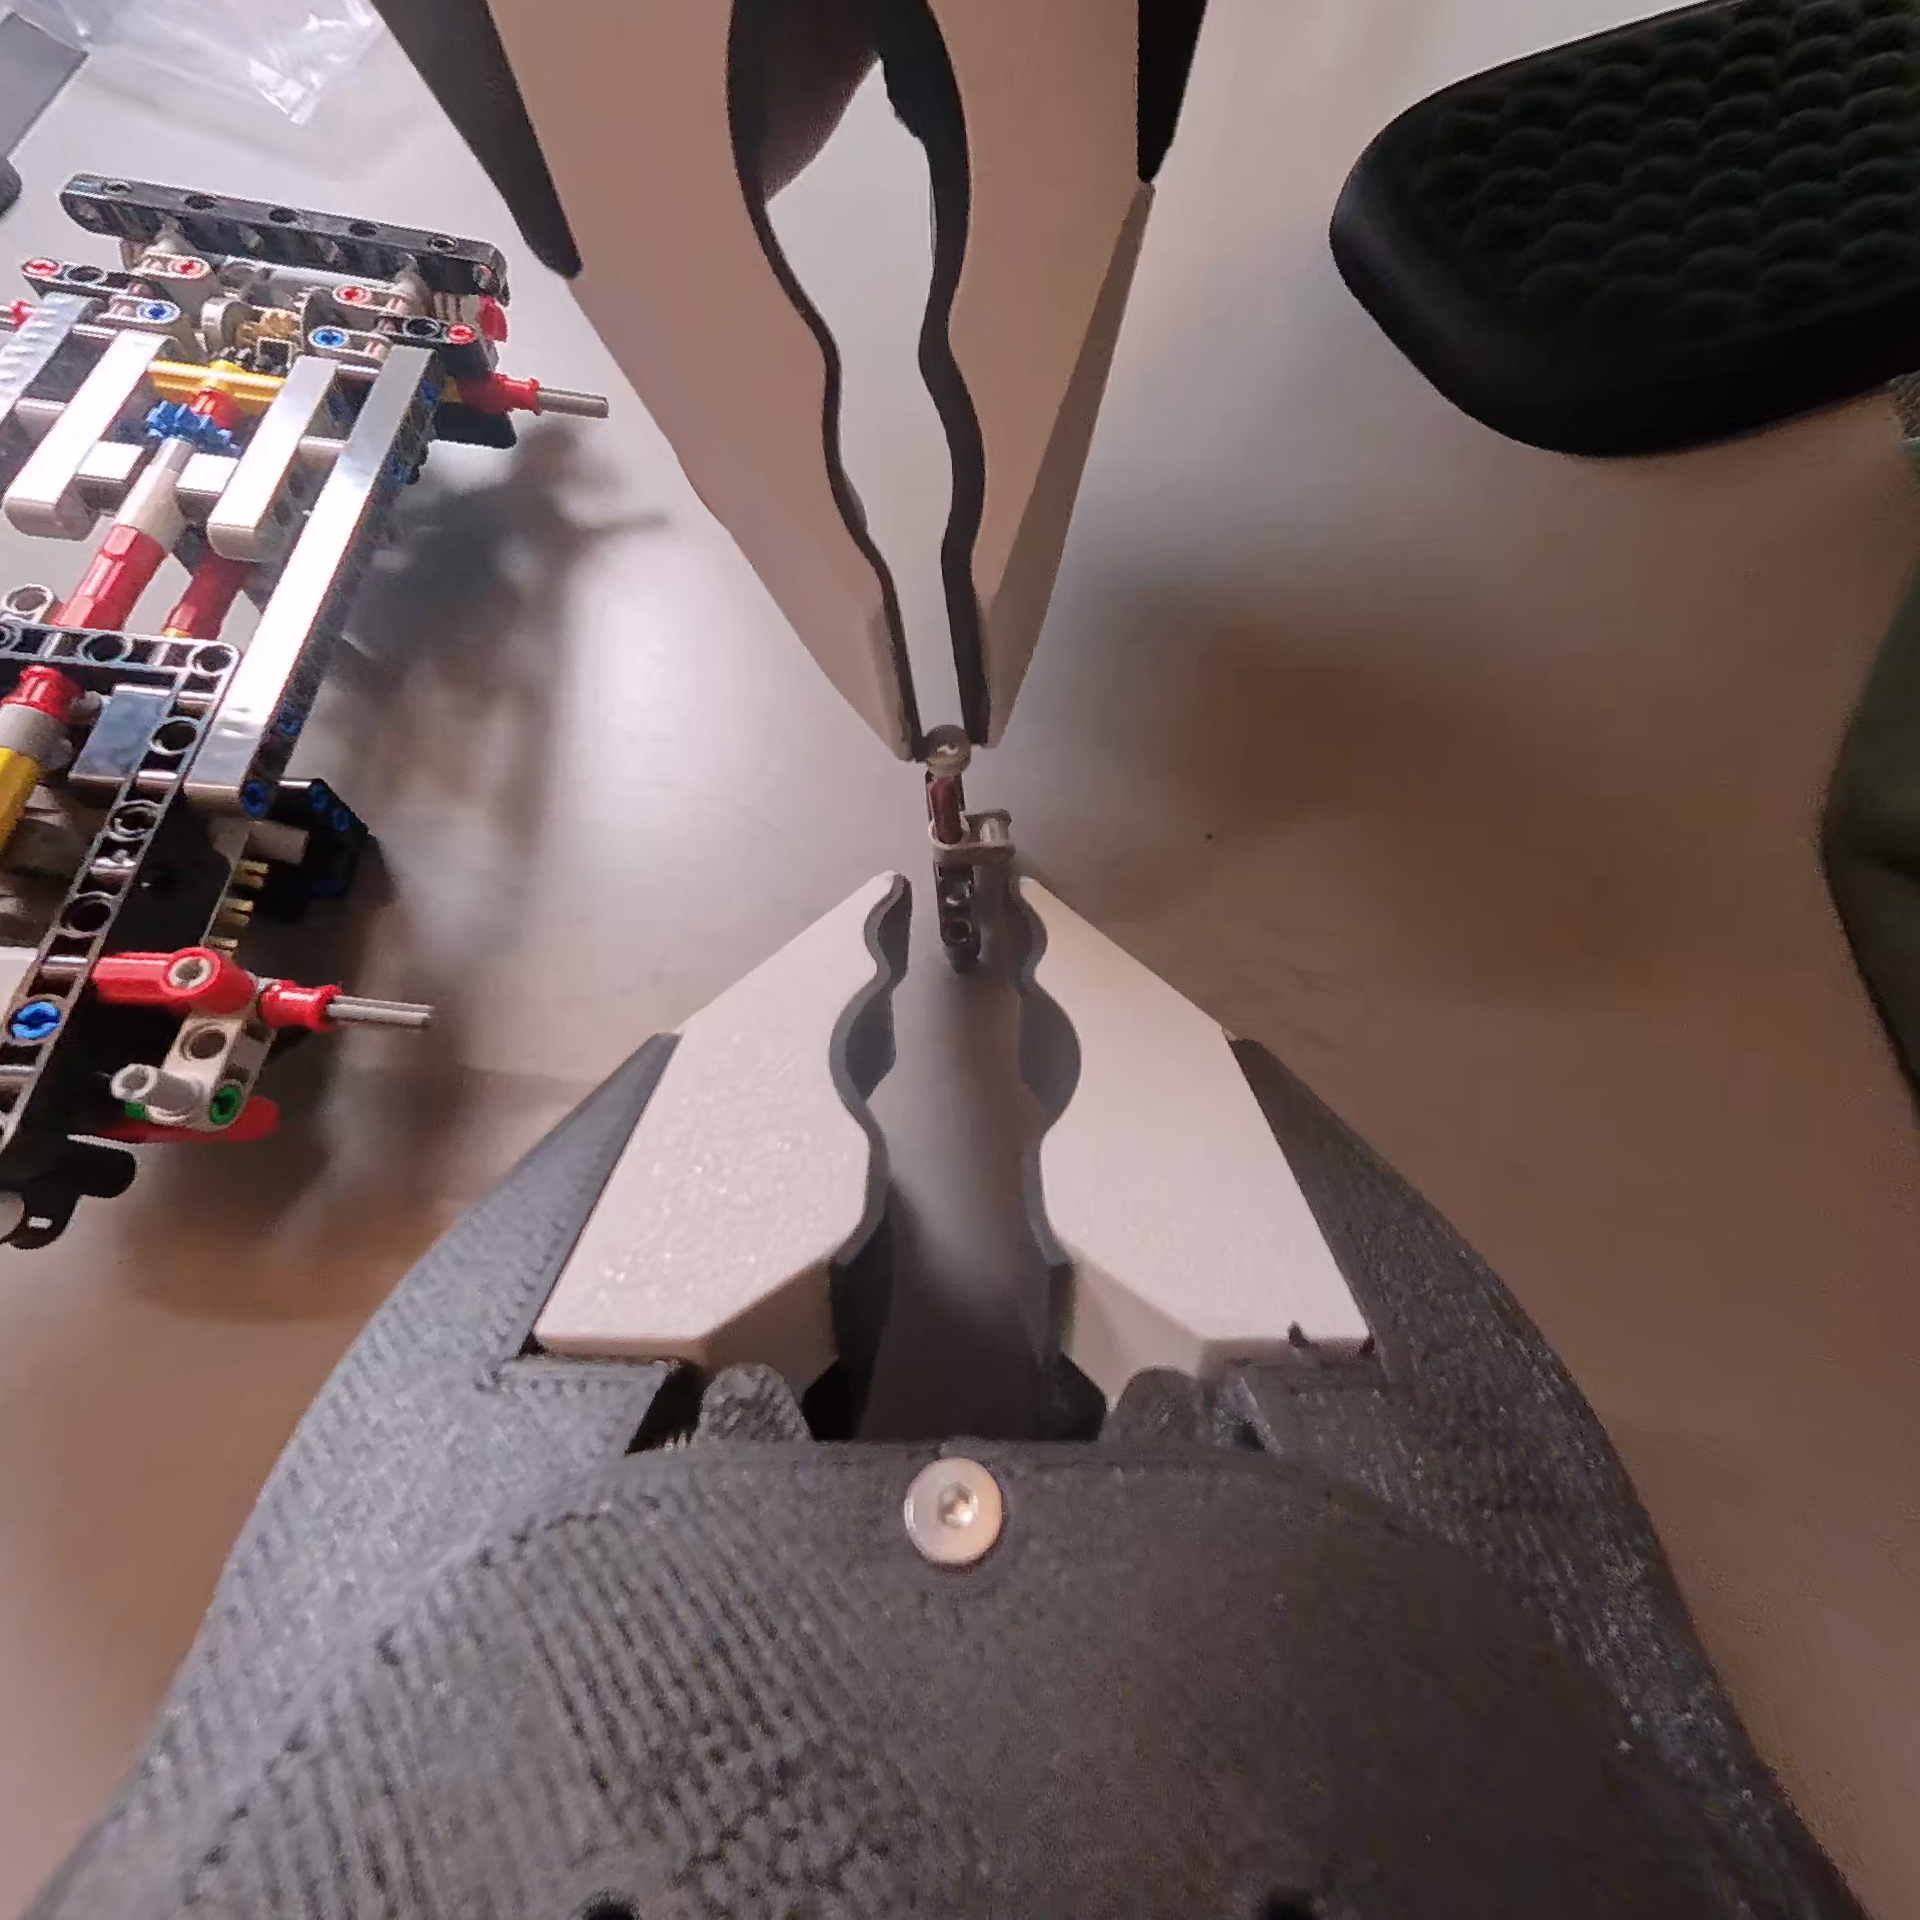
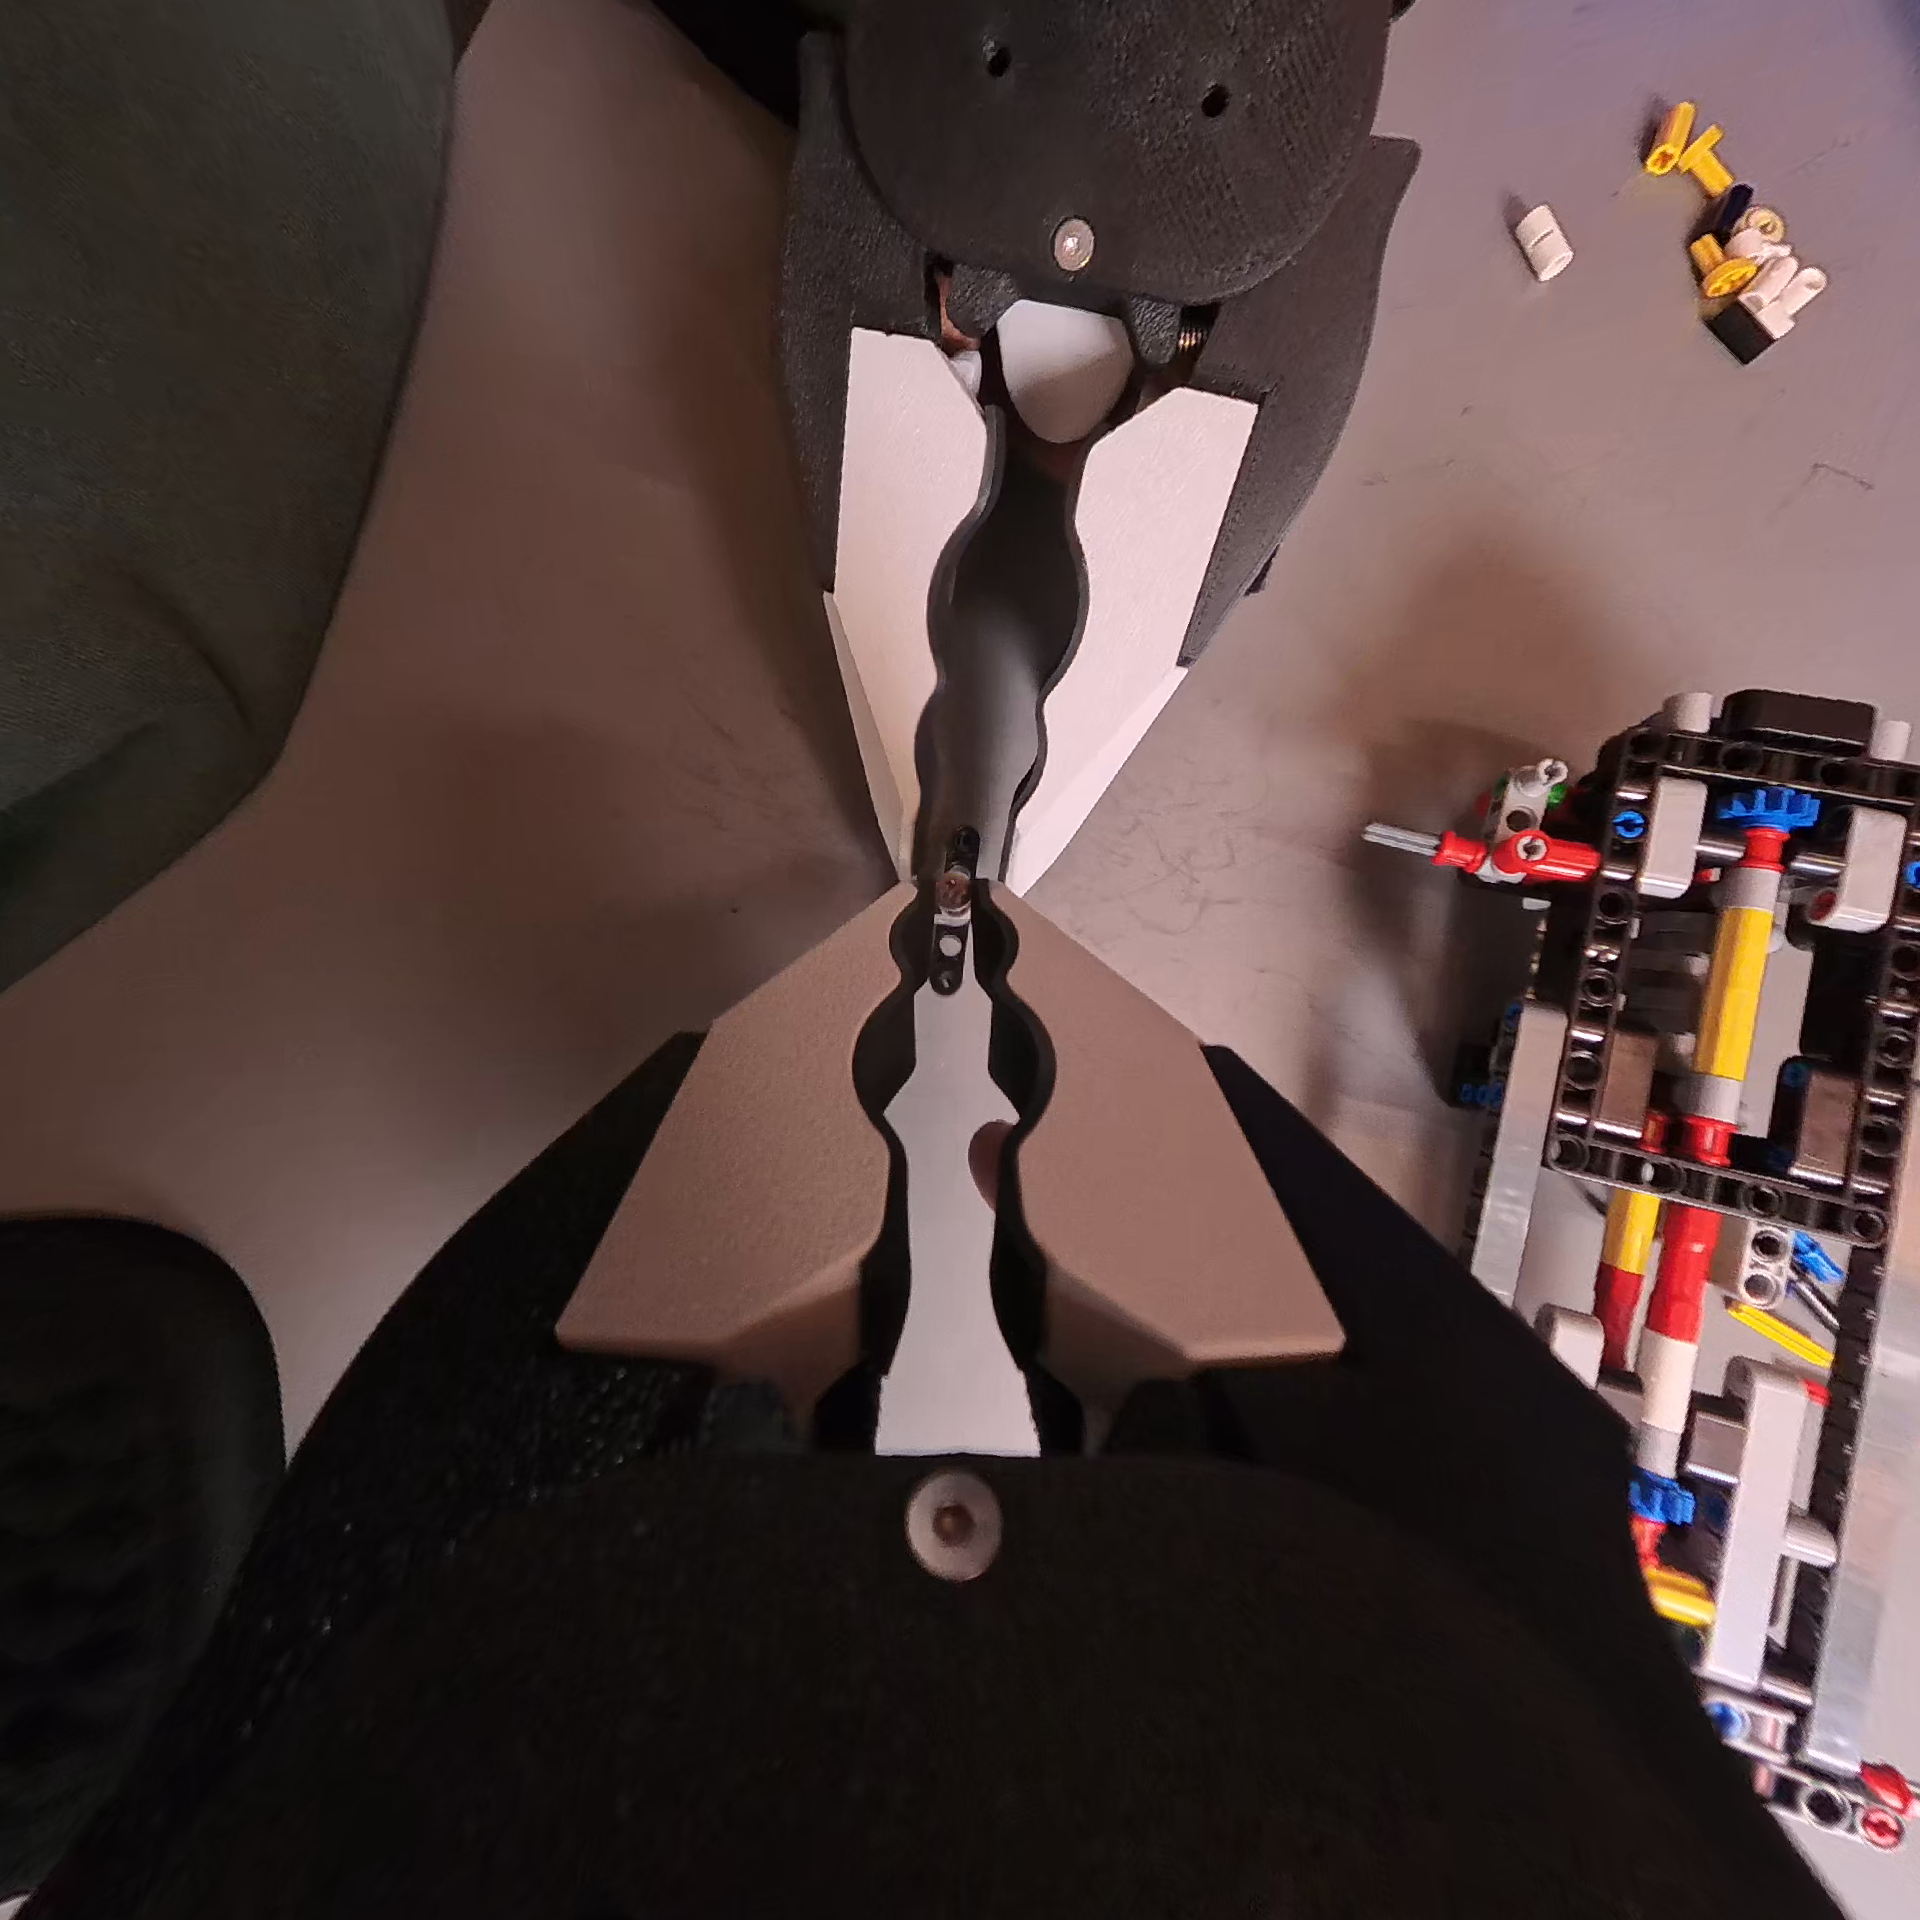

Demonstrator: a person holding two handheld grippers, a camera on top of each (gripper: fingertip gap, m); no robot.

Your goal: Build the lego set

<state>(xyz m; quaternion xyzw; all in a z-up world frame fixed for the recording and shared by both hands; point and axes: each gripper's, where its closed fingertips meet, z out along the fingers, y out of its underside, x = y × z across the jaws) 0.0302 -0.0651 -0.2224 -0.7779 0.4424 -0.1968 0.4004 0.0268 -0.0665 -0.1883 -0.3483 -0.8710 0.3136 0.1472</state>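
Observation:
A small lego sub-assembly (image 1: 954,862) hangs above the table between both grippers: a short dark beam with holes, a grey connector and a dark red pin with a grey ball end. My left gripper (image 1: 961,894) is shut on the dark beam end. My right gripper (image 1: 948,740) comes in from the top, tip to tip with it, and is shut on the ball end. In the right wrist view my right gripper (image 2: 951,920) pinches the same assembly (image 2: 950,940), with the left gripper (image 2: 961,862) facing it. The large chassis build (image 1: 156,623) lies on the table (image 1: 623,831).
The chassis (image 2: 1714,1143) lies to the right in the right wrist view, with grey axles sticking out on red connectors (image 1: 312,1003). Loose yellow, white and black parts (image 2: 1745,239) lie beyond it. A black mesh pad (image 1: 1662,208), green fabric (image 2: 156,364) and a clear bag (image 1: 260,52) border the table.

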